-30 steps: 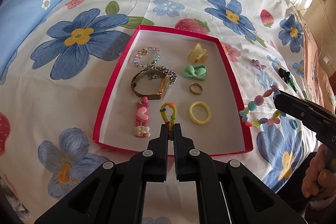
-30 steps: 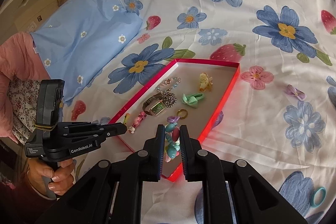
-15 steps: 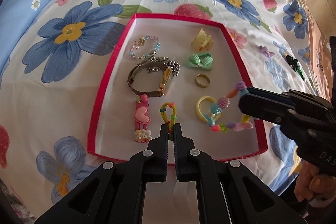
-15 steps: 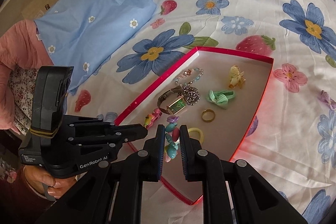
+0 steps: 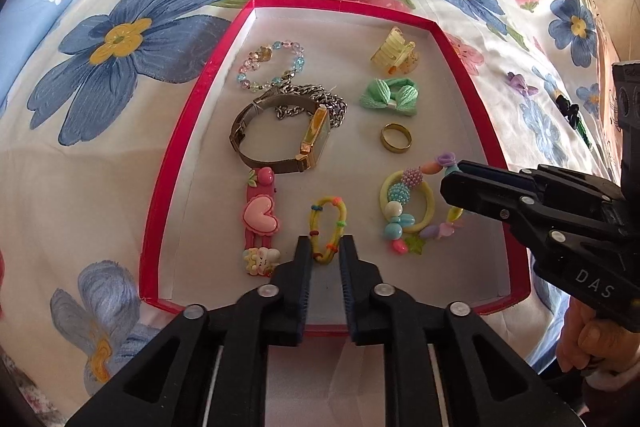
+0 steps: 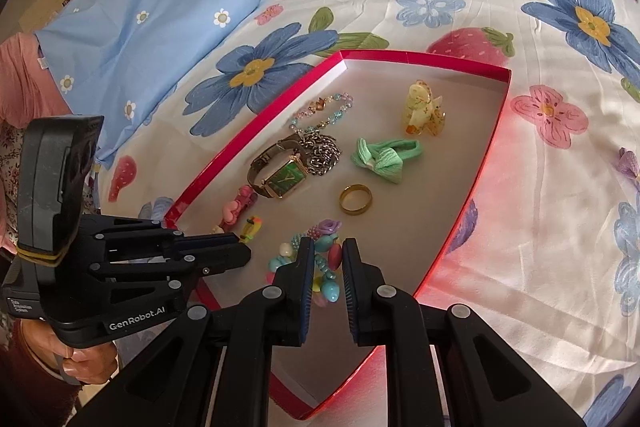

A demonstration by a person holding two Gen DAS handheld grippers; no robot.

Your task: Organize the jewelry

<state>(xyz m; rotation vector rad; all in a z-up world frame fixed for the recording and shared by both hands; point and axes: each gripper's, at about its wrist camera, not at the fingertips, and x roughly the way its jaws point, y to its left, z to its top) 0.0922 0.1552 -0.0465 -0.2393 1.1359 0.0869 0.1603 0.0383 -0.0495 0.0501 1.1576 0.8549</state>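
A red-rimmed tray (image 5: pixel 168 187) (image 6: pixel 472 187) lies on the flowered bedsheet. My left gripper (image 5: pixel 326 247) is open, its jaws either side of a yellow beaded hair loop (image 5: pixel 328 223) that rests on the tray floor. My right gripper (image 6: pixel 325 251) (image 5: pixel 460 183) is open around a colourful bead bracelet (image 6: pixel 324 267), which lies on the tray over a yellow ring band (image 5: pixel 428 203). Also in the tray are a watch (image 5: pixel 280 139), a gold ring (image 5: pixel 395 138), a green bow (image 5: pixel 388 97), a yellow claw clip (image 5: pixel 394 53), a clear bead bracelet (image 5: pixel 272 67) and a pink heart clip (image 5: pixel 260 215).
A blue pillow (image 6: pixel 152 7) lies at the back left. A purple bow (image 5: pixel 520 85) and a dark hair clip (image 5: pixel 572 111) lie on the sheet right of the tray. Each gripper shows in the other's view.
Both grippers have opened. The bead bracelet was carried over the tray and now lies on it; the yellow loop is let go.
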